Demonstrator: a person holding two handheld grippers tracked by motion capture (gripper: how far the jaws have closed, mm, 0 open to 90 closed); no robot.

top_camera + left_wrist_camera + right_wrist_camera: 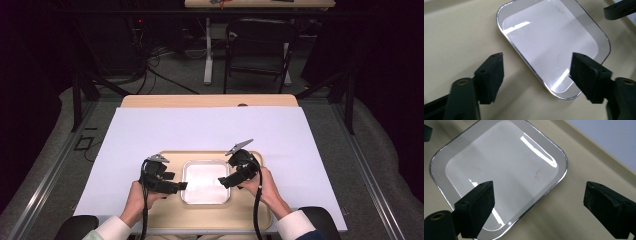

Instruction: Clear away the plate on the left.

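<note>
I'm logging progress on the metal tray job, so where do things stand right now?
Looks done: the metal tray sits flat on the beige tray, empty. In hand: nothing; the left gripper and right gripper flank it with fingers open, straddling its edges without pressing. Left: I can't tell; perhaps pulling the grippers back, if setting it down was the aim.

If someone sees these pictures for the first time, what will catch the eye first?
The eye goes first to the shiny metal dish, empty and gleaming, sitting in the middle of the beige tray on the white sheet. Next come the black tongs flanking it: the left tongs at its left edge and the right tongs at its right edge, both with jaws spread open astride the rim, gripping nothing.
</note>
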